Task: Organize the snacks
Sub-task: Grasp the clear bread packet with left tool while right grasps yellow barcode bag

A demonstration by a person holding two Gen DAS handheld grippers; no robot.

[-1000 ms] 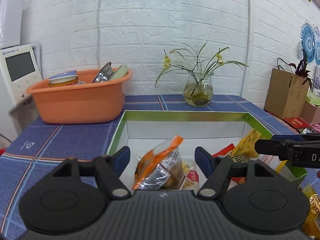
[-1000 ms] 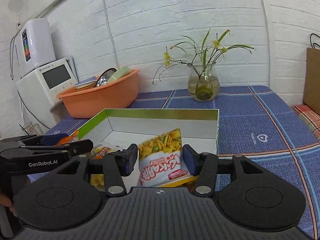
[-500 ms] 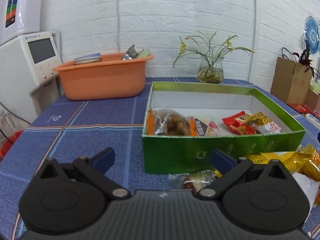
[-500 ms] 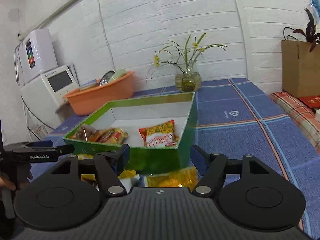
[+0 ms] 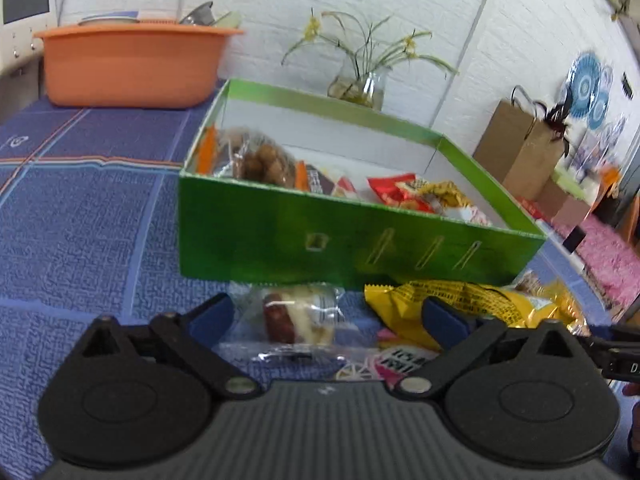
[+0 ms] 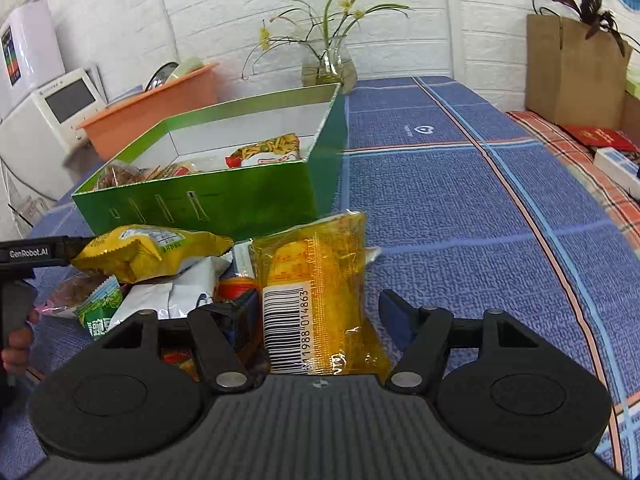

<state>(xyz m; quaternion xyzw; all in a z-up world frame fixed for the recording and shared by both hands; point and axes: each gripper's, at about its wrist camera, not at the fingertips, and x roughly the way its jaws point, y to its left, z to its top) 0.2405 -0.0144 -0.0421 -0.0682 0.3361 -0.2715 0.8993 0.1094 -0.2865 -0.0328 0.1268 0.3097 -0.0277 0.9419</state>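
A green box [image 5: 360,240] with white inside holds several snack packets [image 5: 264,164]; it also shows in the right wrist view [image 6: 224,196]. A pile of loose snacks lies in front of it. My left gripper [image 5: 324,314] is open, its jaws on either side of a clear packet with a red sausage [image 5: 298,316]; a yellow bag [image 5: 464,304] lies to its right. My right gripper [image 6: 316,306] is open around a yellow packet with a barcode [image 6: 316,288]. A yellow bag [image 6: 148,252] and white packets [image 6: 172,296] lie left of it.
An orange basin [image 5: 128,68] with dishes stands at the back left. A glass vase with flowers [image 5: 360,84] stands behind the box. A brown paper bag [image 6: 572,68] stands at the right. A blue checked cloth [image 6: 460,200] covers the table.
Both grippers let go of their snacks inside the box, pulled back and came down to the loose pile in front of it. Each now straddles a new packet.
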